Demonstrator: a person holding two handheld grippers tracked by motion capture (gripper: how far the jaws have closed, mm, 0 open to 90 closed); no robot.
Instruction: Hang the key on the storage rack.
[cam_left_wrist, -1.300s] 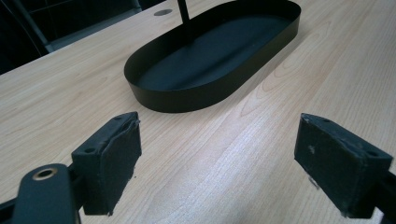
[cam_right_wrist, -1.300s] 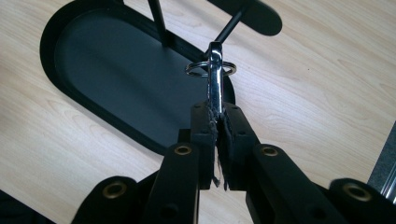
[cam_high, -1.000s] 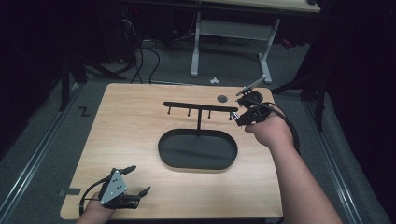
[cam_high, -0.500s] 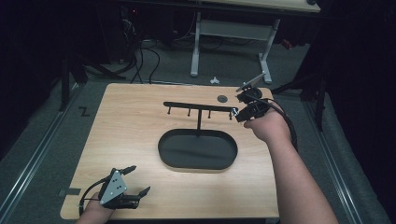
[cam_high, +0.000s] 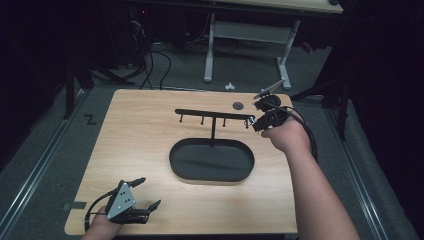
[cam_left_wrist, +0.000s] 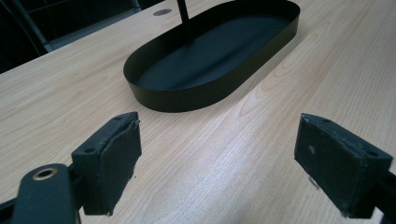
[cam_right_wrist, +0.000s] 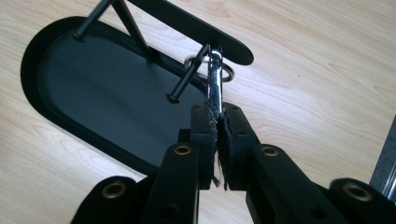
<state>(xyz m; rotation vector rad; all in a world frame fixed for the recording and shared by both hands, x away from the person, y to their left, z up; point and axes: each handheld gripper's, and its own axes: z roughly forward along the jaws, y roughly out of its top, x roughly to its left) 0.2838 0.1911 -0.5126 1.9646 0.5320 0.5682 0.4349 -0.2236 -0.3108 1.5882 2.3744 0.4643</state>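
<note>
My right gripper (cam_right_wrist: 218, 122) pinches the key (cam_right_wrist: 215, 77), ring (cam_right_wrist: 225, 71) at the rack's (cam_right_wrist: 187, 23) end peg (cam_right_wrist: 190, 74); hanging looks unfinished

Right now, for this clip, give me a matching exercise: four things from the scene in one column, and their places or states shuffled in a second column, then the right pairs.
Things:
1. left gripper
2. right gripper
3. oval black tray
4. key ring

Places or states:
A. at a peg at the end of the rack's crossbar
B. jaws wide apart, near the table's front edge
C. jaws shut on a thin shiny metal piece
D. lies mid-table, the rack's post standing in it

Pairs: 1-B, 2-C, 3-D, 4-A
</note>
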